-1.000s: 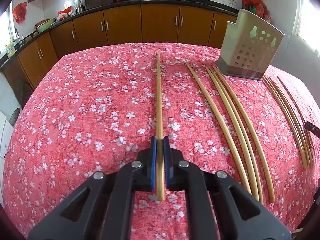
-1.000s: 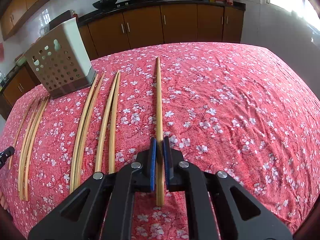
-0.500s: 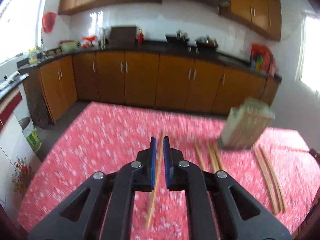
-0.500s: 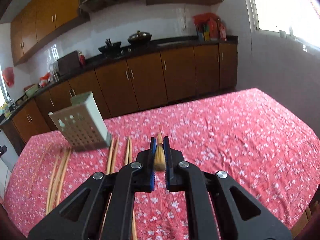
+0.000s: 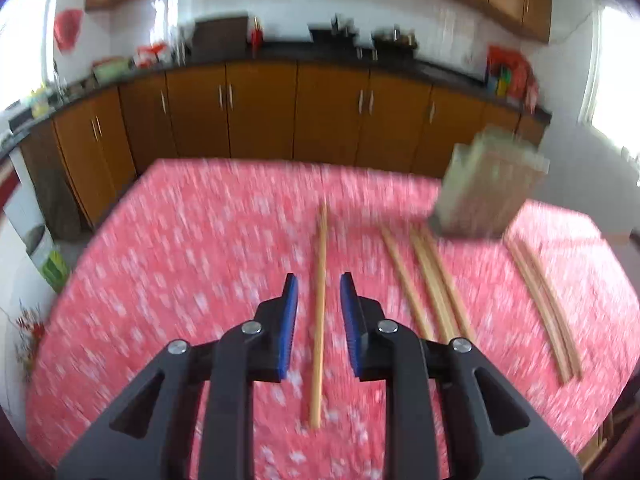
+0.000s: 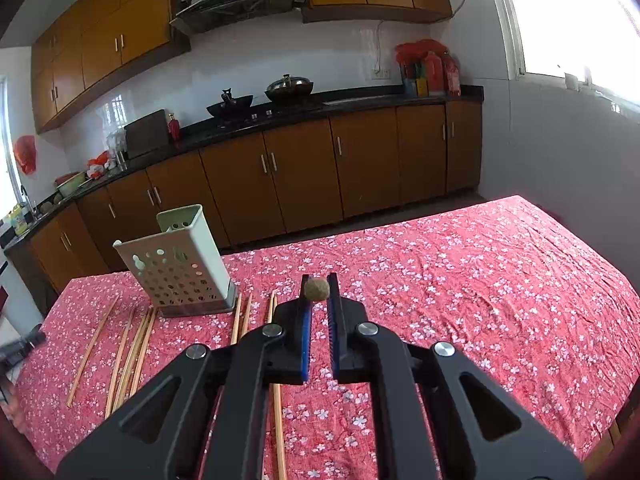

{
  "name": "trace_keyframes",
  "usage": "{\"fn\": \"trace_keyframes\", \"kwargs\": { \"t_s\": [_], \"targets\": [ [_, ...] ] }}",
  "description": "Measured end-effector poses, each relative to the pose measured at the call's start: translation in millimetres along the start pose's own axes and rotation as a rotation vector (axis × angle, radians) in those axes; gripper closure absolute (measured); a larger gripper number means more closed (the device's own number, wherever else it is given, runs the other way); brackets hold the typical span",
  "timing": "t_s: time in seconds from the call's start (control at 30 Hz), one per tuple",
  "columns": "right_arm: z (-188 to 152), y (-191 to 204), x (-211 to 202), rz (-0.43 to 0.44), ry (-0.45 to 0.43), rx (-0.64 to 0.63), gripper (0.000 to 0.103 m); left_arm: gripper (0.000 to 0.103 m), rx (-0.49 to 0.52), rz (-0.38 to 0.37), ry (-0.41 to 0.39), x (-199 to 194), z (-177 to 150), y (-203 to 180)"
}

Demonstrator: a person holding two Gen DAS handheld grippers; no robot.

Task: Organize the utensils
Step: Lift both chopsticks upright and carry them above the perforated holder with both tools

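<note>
- While the left view smears with motion blur, the left hand-held gripper hangs above the counter with its blue pads well apart and nothing between them.
- A single chopstick lies flat on the red flowered cloth, seen right through that gap, not gripped.
- More loose chopsticks lie to its right, near the pale perforated holder, with a further bunch beyond it.
- Over on the right, the right hand-held gripper is pinched onto a chopstick end, seen end-on as a round tip at the fingertips, raised off the counter.
- The holder stands left of it, looking tilted in this view, and chopsticks lie on the cloth on both sides of its base.
</note>
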State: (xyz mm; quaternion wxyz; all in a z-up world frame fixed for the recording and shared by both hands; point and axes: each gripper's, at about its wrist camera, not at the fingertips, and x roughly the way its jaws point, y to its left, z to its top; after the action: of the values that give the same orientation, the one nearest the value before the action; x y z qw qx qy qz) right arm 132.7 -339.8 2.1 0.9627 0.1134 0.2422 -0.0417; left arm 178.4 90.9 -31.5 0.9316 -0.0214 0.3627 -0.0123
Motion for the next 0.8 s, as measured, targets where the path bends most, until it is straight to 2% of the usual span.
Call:
{"fn": "trace_keyframes", "kwargs": {
  "t_s": [0.13,0.23,0.33,0.43,0.53,0.63,0.8],
  "targets": [
    [-1.7,2.0,-0.4,0.003,0.005,0.001,0.095,0.08,0.019,0.035,0.111,34.1,-25.0,-8.1],
    [-2.7,1.6,-0.7,0.001,0.006,0.0,0.095,0.08,0.006,0.036,0.163,47.8,-34.4,-6.3],
    [-3.1,0.5,0.0,-0.001,0.007,0.003,0.095,0.081,0.034,0.052,0.154,49.2,-39.5,-11.1],
    [-4.1,0.8,0.7,0.001,0.008,0.007,0.095,0.095,0.035,0.053,0.152,49.7,-39.9,-11.7],
    [-4.2,1.6,0.0,0.005,0.007,0.007,0.095,0.095,0.024,0.042,0.16,50.3,-37.0,-9.7],
    [-1.7,2.0,-3.6,0.007,-0.005,0.003,0.095,0.095,0.012,0.035,0.104,32.4,-26.4,-6.1],
    [4.4,1.4,-11.2,0.011,-0.036,0.004,0.095,0.095,-0.006,0.028,-0.082,-22.3,10.1,0.1]
  ]
}}
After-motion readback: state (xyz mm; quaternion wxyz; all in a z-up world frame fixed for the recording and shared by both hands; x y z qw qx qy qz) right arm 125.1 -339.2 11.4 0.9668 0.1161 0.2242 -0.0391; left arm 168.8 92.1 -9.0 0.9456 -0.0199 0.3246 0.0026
